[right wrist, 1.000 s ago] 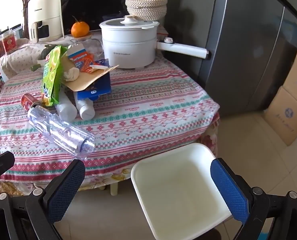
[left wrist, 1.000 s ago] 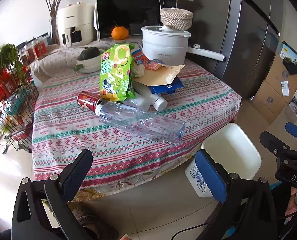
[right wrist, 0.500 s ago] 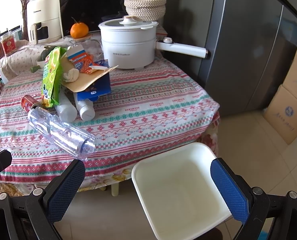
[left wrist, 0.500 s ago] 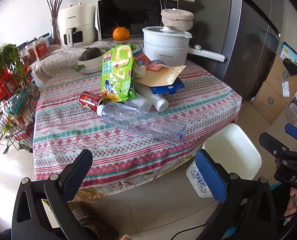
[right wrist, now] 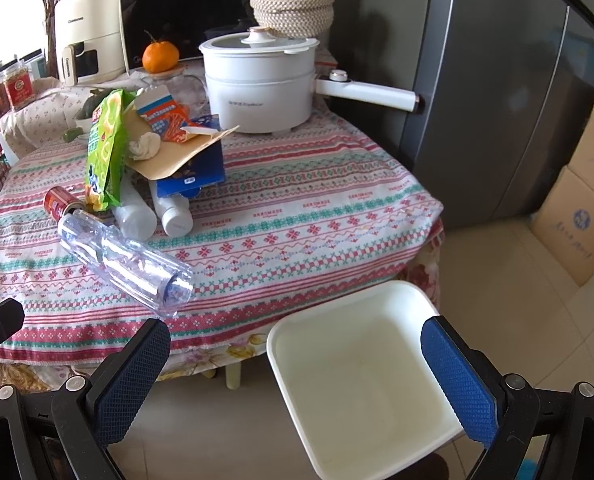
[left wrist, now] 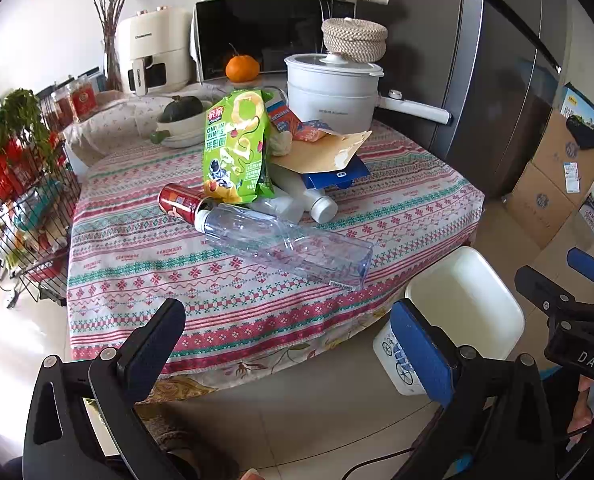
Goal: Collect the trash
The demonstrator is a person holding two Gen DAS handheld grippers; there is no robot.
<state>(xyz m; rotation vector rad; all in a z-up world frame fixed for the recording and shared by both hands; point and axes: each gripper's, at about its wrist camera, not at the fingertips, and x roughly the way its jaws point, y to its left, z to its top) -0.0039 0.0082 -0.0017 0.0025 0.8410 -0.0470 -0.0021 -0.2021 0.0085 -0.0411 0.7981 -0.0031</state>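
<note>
Trash lies heaped on the patterned table [left wrist: 145,280] while both tools wait short of its near edge. The left hand-held gripper [left wrist: 289,340] is spread wide and holds nothing; the right hand-held gripper [right wrist: 297,356] is likewise agape and empty, poised over the white bin [right wrist: 361,376] that stands on the floor just beside the table.

Nearest of the litter is the clear bottle [left wrist: 285,246], on its side close to the near edge. In the left view its long axis runs slantwise, cap end far and to the left by the red can [left wrist: 177,202], base near and to the right, toward the bin. It lies straight ahead of the left tool and up and to the left of the right one, so the left looks the better placed for a first grab.

Behind it are the green snack bag [left wrist: 237,148], two white bottles [left wrist: 321,206], torn card [left wrist: 325,152] and a blue box [left wrist: 337,176].
</note>
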